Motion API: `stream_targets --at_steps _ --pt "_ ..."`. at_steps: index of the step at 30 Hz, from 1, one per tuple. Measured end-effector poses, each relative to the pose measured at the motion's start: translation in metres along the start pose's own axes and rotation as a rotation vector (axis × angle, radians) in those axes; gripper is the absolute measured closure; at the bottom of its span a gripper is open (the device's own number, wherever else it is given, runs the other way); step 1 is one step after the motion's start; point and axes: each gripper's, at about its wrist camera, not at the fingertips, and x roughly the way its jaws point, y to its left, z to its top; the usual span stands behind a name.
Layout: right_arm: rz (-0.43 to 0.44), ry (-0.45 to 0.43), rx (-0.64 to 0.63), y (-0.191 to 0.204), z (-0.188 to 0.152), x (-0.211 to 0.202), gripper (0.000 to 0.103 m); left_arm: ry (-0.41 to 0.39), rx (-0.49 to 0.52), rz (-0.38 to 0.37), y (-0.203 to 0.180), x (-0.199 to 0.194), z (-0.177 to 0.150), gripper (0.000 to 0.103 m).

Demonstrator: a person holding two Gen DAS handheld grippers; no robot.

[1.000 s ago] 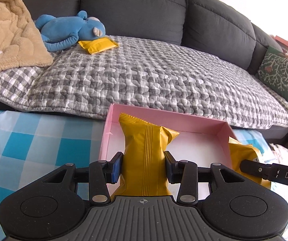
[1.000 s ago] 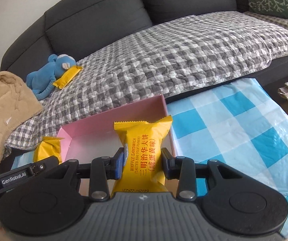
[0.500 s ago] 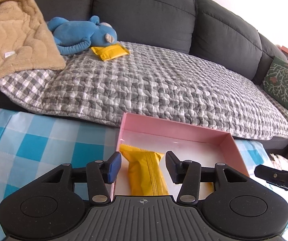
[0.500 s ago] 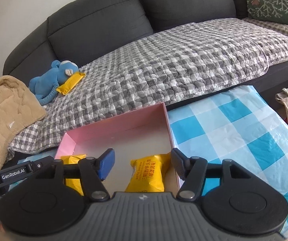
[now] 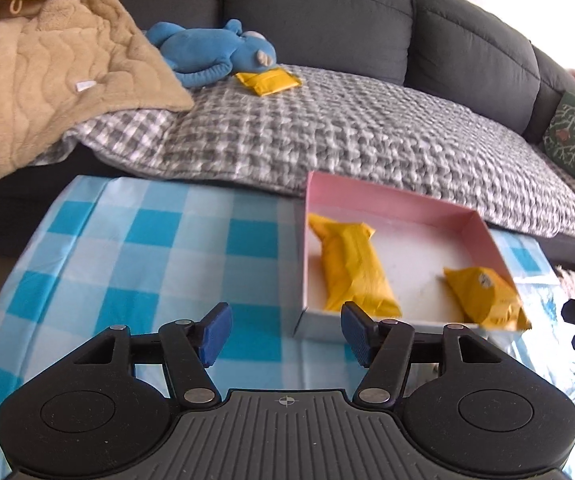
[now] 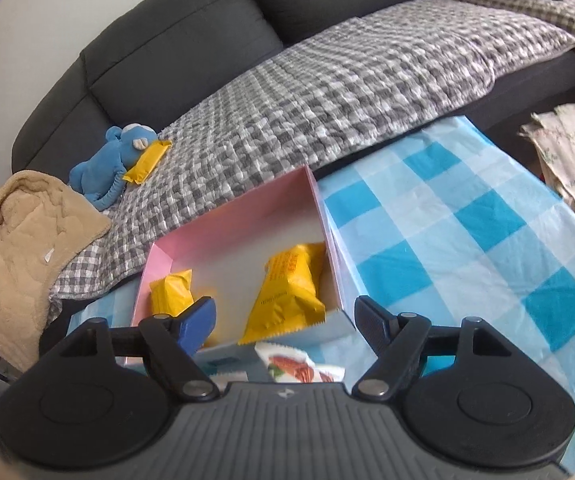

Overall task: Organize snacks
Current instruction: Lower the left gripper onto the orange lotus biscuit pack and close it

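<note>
Both tools hung empty over the blue checked tablecloth [image 5: 135, 240]. The left gripper [image 5: 283, 332] had its jaws spread wide at the lower centre of its frame, just short of the pink box [image 5: 387, 200]. The right gripper [image 6: 285, 320] was likewise spread apart, low in its own frame, straddling the box's near wall.

Two yellow snack packets lay inside the box: one [image 5: 353, 266] along the left wall in the left view, the other [image 5: 483, 292] at the lower right corner, its end riding up over the near rim. A third yellow packet [image 5: 267, 82] sat in the upper middle of the left frame on the grey quilt [image 5: 347, 136], touching the blue plush toy [image 5: 211, 54]. A red-printed wrapper [image 6: 299, 366] showed below the box in the right view.

The risks looked modest. The overhanging packet could probably tip out if a finger brushed the box's rim. Reaching for the sofa packet, a jaw might catch the plush or pinch quilt instead.
</note>
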Motion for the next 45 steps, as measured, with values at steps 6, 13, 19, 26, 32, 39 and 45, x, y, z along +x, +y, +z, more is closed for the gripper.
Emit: stream_targets --at_steps 6,13,19,26,32,39,45 --pt "-0.015 0.042 0.002 -0.002 -0.024 -0.017 0.029 0.027 -0.029 -0.034 0.007 -0.023 -0.020 0.035" --pt "-0.016 0.085 0.004 -0.001 -0.036 -0.014 0.028 0.081 0.072 0.007 0.002 -0.029 -0.040 0.028" --pt "-0.031 0.098 0.024 -0.005 -0.037 -0.007 0.024 0.114 0.091 0.012 0.008 -0.017 -0.044 0.025" --pt "-0.049 0.112 0.082 -0.019 -0.035 0.000 0.024 0.141 0.074 0.013 0.020 -0.007 -0.047 0.024" --pt "-0.034 0.119 0.101 -0.017 -0.035 0.004 0.024 0.161 0.091 0.019 0.021 0.000 -0.050 0.024" --pt "-0.042 0.116 0.109 -0.016 -0.035 0.008 0.029 0.158 0.110 0.013 0.018 0.002 -0.050 0.024" --pt "-0.030 0.119 0.122 -0.018 -0.035 0.010 0.035 0.156 0.129 0.009 0.017 0.003 -0.051 0.025"
